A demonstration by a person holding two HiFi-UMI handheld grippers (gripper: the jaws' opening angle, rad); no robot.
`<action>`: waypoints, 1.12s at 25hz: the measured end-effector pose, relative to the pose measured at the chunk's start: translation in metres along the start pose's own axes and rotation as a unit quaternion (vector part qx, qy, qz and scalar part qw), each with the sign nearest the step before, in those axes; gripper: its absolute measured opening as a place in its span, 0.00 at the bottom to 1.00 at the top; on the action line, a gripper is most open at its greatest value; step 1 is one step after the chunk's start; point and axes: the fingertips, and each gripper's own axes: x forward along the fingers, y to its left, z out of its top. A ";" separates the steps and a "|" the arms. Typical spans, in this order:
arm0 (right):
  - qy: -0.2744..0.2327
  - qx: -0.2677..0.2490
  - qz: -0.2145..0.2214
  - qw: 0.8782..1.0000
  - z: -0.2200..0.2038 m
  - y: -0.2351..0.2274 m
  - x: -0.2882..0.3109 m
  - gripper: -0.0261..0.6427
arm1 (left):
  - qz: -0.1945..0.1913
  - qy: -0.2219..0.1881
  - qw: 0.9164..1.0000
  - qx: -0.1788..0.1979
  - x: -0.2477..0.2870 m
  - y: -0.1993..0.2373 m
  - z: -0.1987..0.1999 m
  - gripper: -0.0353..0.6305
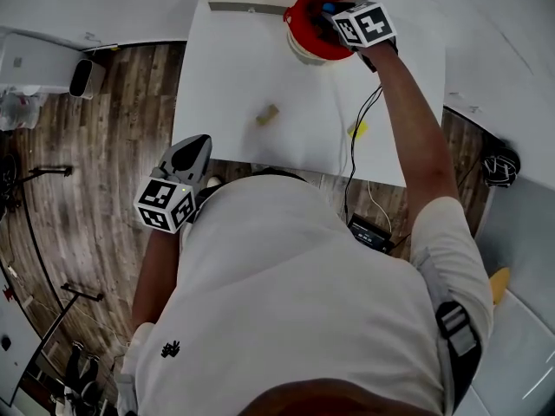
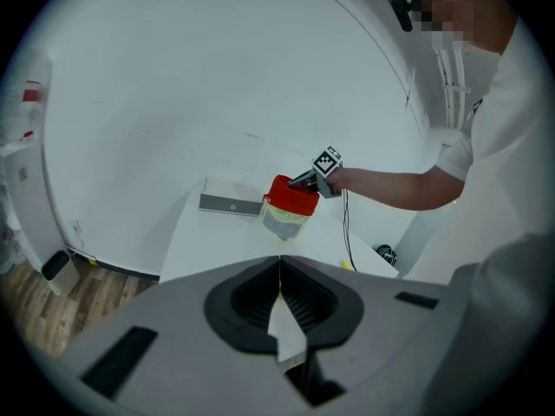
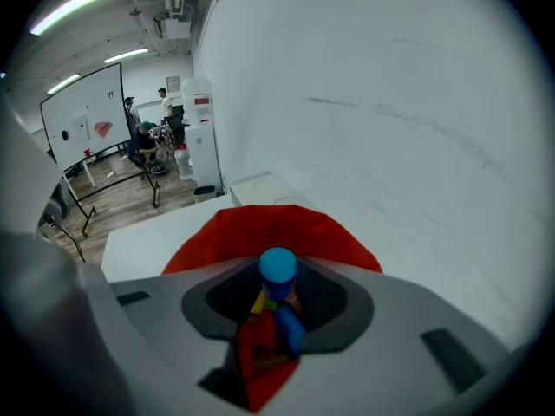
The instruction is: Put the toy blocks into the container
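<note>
Our right gripper [image 1: 331, 16] hangs over the clear-walled container's [image 2: 291, 199] red mouth, jaws part-way apart and clamped on a smooth blue cylinder block [image 3: 277, 267]. Our left gripper [image 2: 279, 271] is closed and empty. If we let go off-centre, the round block could strike the rim and roll across the slick white table [image 1: 234, 76] (a tan block [image 1: 267, 115] and a yellow block [image 1: 357, 130] wait there).

The worktop [image 1: 260, 68] is smooth, matt white; the floor [image 1: 113, 146] is grained wood planks; the container [image 2: 284, 221] looks clear plastic.
</note>
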 end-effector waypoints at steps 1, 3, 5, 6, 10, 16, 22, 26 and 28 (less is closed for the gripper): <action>0.007 -0.004 -0.001 1.000 -0.001 -0.001 0.005 0.23 | 0.002 0.000 1.000 -0.003 -0.001 0.002 -0.001 0.06; 0.019 -0.012 -0.001 1.000 -0.002 -0.002 0.013 0.23 | 0.007 0.000 1.000 -0.009 -0.003 0.005 -0.003 0.06; 0.032 -0.019 0.000 0.999 -0.004 -0.001 0.019 0.23 | 0.010 0.000 1.000 -0.013 -0.004 0.006 -0.005 0.06; 0.041 -0.024 0.001 0.999 -0.005 0.000 0.021 0.23 | 0.011 0.000 1.000 -0.014 -0.005 0.006 -0.005 0.06; 0.075 -0.041 0.009 0.996 -0.011 0.003 0.028 0.23 | 0.014 0.000 1.000 -0.015 -0.005 0.007 -0.004 0.06; 0.112 -0.057 0.011 0.992 -0.018 0.004 0.035 0.24 | 0.013 0.001 1.000 -0.015 -0.007 0.012 -0.004 0.06; 0.104 -0.059 -0.003 0.993 -0.022 -0.001 0.028 0.28 | 0.012 -0.003 1.000 -0.009 -0.008 0.012 0.000 0.06; 0.068 -0.040 -0.021 0.997 -0.010 -0.003 0.011 0.27 | 0.004 -0.002 1.000 -0.003 -0.014 0.017 0.001 0.06; 0.049 -0.028 -0.031 0.998 -0.006 -0.002 -0.001 0.25 | -0.005 -0.001 1.000 0.001 -0.017 0.018 0.001 0.06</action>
